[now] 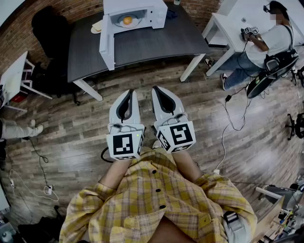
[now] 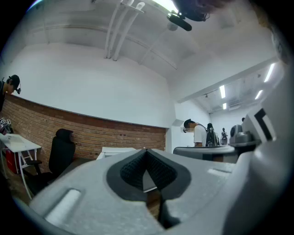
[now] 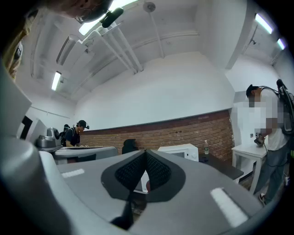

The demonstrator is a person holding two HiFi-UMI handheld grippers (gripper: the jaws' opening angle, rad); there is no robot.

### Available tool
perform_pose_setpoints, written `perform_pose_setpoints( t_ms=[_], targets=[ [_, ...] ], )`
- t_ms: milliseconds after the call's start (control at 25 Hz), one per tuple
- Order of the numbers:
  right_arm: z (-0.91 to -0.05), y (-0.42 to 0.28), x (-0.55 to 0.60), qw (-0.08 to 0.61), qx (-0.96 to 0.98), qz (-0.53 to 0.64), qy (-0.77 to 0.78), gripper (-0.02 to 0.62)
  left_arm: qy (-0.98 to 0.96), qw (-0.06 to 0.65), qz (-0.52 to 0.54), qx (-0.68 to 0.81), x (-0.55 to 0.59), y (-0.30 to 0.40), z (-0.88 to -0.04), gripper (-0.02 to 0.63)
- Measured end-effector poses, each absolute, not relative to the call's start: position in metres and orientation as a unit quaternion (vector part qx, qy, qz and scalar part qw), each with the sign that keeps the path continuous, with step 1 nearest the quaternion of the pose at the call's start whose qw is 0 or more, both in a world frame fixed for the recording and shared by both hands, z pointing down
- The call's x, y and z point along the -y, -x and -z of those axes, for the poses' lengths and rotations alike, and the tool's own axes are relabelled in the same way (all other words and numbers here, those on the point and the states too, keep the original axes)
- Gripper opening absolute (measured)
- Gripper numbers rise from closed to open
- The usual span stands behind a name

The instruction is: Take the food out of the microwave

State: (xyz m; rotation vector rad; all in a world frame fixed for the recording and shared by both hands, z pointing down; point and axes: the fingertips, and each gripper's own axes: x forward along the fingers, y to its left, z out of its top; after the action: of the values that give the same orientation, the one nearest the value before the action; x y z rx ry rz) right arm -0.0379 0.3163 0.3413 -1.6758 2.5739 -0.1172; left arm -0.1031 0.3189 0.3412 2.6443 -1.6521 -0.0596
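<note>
Food [image 1: 127, 20], an orange-yellow lump on a pale plate [image 1: 135, 23], sits inside the microwave [image 1: 152, 9]. The microwave's door [image 1: 107, 45] is swung wide open, to the left in the head view. The microwave stands on a dark table [image 1: 156, 42] by the brick wall [image 1: 85, 7], at the far edge of what we see.

We hold both tools close to our chest, over the wooden floor [image 1: 71, 123] and well apart from the table. The left gripper [image 1: 129, 92] and the right gripper [image 1: 158, 89] lie side by side, near each other but not touching. Both point level toward the table. The food lies straight ahead of them and slightly to the left, well beyond their tips, with a stretch of bare floor and the table's near edge between.

In the left gripper view the jaws are pressed together, their ribbed black pads meeting at the tip with nothing caught between them. The right gripper view shows the same: jaws closed on each other and empty. There the white microwave appears just right of the tips, with a bottle [image 3: 206, 148] beside it on the table.

Our yellow plaid shirt [image 1: 156, 199] fills the bottom of the head view. A black office chair [image 1: 50, 28] stands left of the table. At the right, another person [image 1: 270, 42] sits at a white desk [image 1: 228, 23].
</note>
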Motion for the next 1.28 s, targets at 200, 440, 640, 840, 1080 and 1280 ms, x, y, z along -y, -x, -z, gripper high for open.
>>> perform_pose_setpoints(
  t_ms=[200, 440, 640, 840, 1080, 1280],
  targets=[
    [-0.343, 0.033, -0.315, 0.039, -0.84, 0.039, 0.539, 0.002, -0.846, 0.008, 0.02, 0.534, -0.319, 0.096, -0.343, -0.002],
    [-0.338, 0.014, -0.319, 0.065, -0.849, 0.045, 0.523, 0.002, -0.838, 0.007, 0.016, 0.546, -0.324, 0.08, -0.345, -0.002],
    [-0.335, -0.007, -0.32, 0.067, -0.854, 0.038, 0.515, 0.002, -0.829, 0.002, 0.018, 0.559, -0.326, 0.062, -0.344, -0.002],
    [-0.337, -0.021, -0.318, 0.064, -0.859, 0.041, 0.506, 0.002, -0.824, 0.002, 0.016, 0.567, -0.328, 0.048, -0.349, -0.002],
    [-0.344, -0.03, -0.303, 0.063, -0.86, 0.051, 0.504, 0.002, -0.823, 0.005, 0.008, 0.568, -0.317, 0.038, -0.358, -0.002],
    [-0.346, -0.028, -0.279, 0.06, -0.861, 0.049, 0.503, 0.003, -0.822, 0.019, 0.01, 0.568, -0.288, 0.037, -0.364, -0.002]
  ],
)
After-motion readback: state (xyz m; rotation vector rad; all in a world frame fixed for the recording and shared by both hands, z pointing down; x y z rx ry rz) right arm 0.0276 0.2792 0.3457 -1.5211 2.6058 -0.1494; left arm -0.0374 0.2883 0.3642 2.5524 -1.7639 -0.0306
